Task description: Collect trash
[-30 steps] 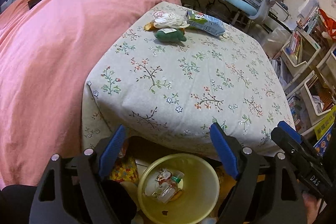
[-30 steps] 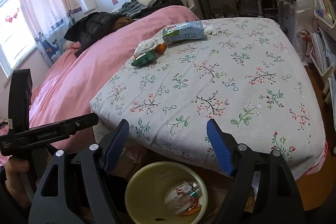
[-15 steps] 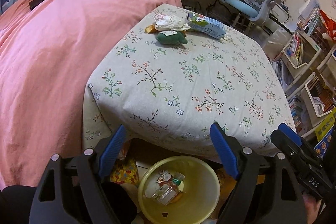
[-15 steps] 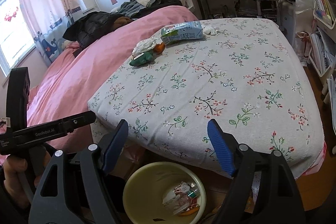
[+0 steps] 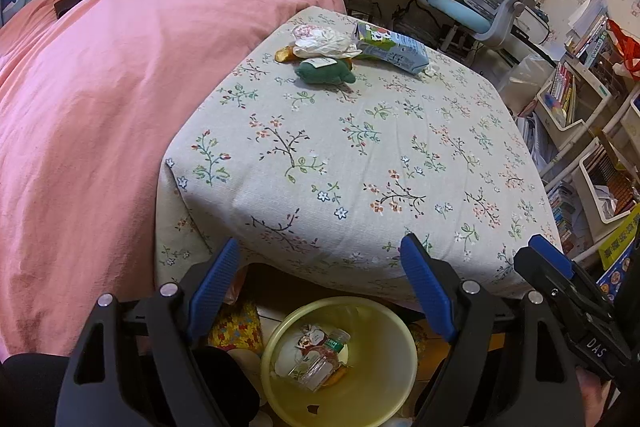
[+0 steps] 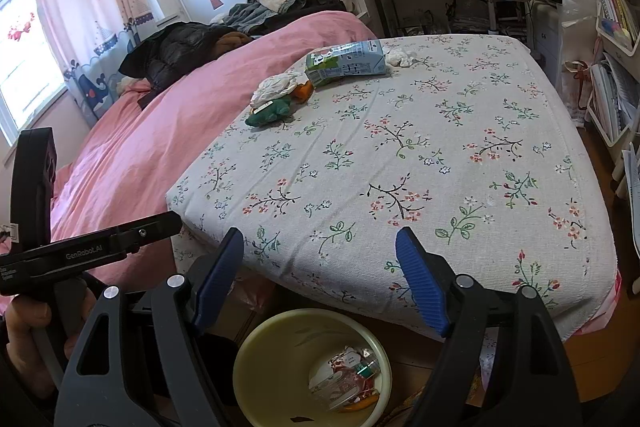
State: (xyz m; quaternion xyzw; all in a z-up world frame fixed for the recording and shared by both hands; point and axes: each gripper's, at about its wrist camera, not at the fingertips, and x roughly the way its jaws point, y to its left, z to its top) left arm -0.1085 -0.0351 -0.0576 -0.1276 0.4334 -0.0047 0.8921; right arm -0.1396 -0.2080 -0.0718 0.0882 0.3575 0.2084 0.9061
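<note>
Both grippers hang over the near edge of the bed, w/ jaws spread wide and nothing between them: left gripper (image 5: 322,287), right gripper (image 6: 320,273).

The trash lies at the far side of the floral sheet (image 6: 400,155), upper centre of the frame: a milk carton (image 6: 346,63) on its side w/ a cow picture, its small print not readable; a crumpled white wrapper (image 6: 276,87) touching a green plush toy (image 6: 269,113); a tissue ball (image 6: 400,58) just beside the carton.

At the bottom centre, a yellow bin (image 5: 340,363) holds a plastic bottle (image 5: 324,359).

In the right wrist view, the other gripper's body reads "GenRobot.AI". In the left wrist view, "DAS" is seen at lower right.
</note>
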